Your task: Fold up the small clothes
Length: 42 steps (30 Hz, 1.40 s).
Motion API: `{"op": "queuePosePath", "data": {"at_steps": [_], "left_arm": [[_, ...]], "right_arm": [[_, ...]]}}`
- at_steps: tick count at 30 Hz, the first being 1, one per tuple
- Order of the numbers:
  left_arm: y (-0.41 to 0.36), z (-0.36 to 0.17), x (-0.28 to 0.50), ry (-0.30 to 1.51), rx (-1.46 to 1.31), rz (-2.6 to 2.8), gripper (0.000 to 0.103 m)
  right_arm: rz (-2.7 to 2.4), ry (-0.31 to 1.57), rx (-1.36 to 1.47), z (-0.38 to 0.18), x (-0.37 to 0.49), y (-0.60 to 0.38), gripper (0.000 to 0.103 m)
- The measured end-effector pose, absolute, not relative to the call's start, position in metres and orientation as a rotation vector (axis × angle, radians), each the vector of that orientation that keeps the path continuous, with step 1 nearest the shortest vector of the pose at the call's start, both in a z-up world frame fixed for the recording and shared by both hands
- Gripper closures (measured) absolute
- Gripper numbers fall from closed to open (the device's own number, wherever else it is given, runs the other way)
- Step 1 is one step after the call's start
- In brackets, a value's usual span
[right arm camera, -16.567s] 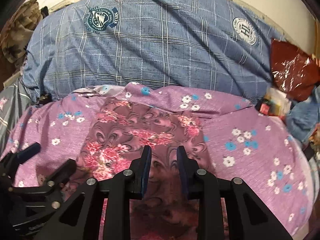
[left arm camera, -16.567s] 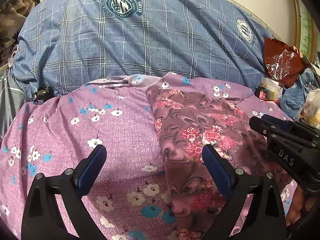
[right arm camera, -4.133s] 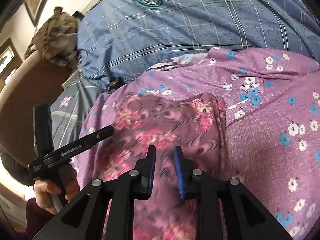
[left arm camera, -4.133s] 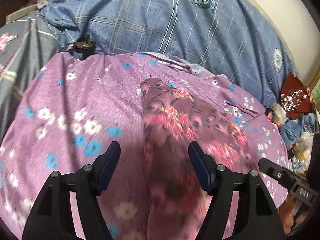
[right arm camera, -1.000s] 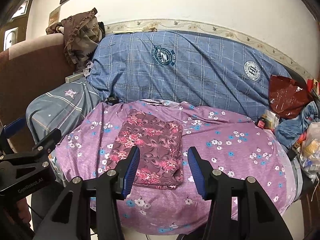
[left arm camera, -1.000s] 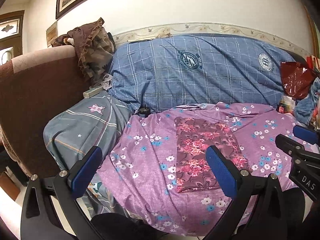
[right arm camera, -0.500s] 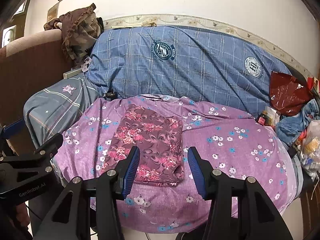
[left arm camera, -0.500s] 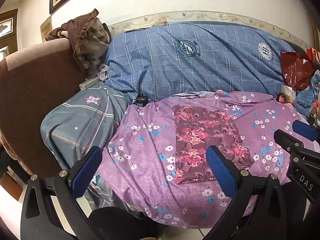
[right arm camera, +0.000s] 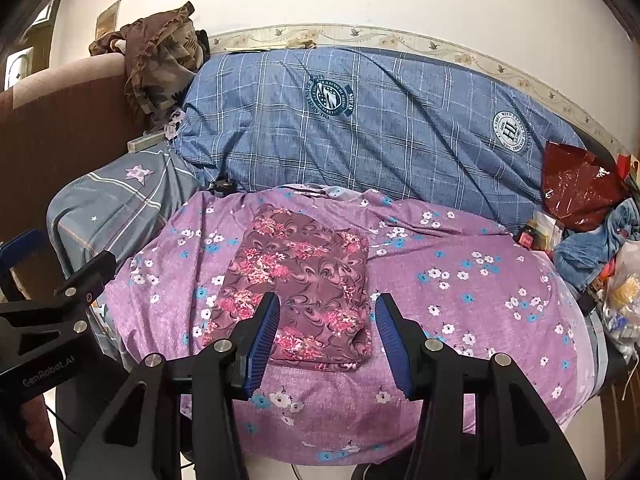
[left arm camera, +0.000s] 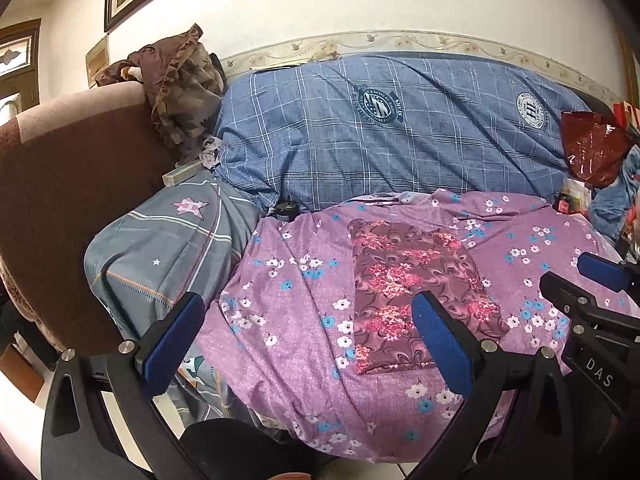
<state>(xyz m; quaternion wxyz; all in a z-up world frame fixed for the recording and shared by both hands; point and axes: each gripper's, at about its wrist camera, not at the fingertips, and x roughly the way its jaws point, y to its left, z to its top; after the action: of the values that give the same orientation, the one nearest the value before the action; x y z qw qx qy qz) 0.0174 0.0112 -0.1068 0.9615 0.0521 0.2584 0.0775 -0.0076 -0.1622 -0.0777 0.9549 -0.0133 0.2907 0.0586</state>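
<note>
A maroon cloth with pink flowers [left arm camera: 416, 292] lies folded into a flat rectangle on the purple flowered sheet [left arm camera: 288, 320]; it also shows in the right wrist view [right arm camera: 296, 292]. My left gripper [left arm camera: 306, 332] is open and empty, held back from the bed, with the cloth beyond its right finger. My right gripper [right arm camera: 326, 336] is open and empty, hovering in front of the cloth's near edge. Each gripper shows at the edge of the other's view.
A blue checked duvet [right arm camera: 360, 128] lies along the wall behind. A grey starred pillow [left arm camera: 160, 248] and a brown sofa arm [left arm camera: 60, 184] stand at the left. A red plastic bag [right arm camera: 576, 184] and denim clutter [right arm camera: 600, 248] sit at the right.
Both grippers have stayed drawn back from the bed with open jaws and moved in slightly. Earlier the right gripper was nearly shut at the cloth; the cloth now lies let go.
</note>
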Motion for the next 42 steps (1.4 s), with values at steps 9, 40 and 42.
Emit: {"op": "queuePosePath", "data": {"at_steps": [9, 40, 42], "left_arm": [[0.014, -0.102, 0.017, 0.521, 0.096, 0.144, 0.0], [0.018, -0.086, 0.001, 0.47, 0.081, 0.123, 0.0], [0.019, -0.088, 0.003, 0.473, 0.079, 0.118, 0.0]], "right_arm": [[0.121, 0.588, -0.031, -0.077, -0.007, -0.161, 0.051], [0.112, 0.532, -0.045, -0.057, -0.022, -0.159, 0.051], [0.106, 0.537, -0.048, -0.059, -0.019, -0.158, 0.051]]}}
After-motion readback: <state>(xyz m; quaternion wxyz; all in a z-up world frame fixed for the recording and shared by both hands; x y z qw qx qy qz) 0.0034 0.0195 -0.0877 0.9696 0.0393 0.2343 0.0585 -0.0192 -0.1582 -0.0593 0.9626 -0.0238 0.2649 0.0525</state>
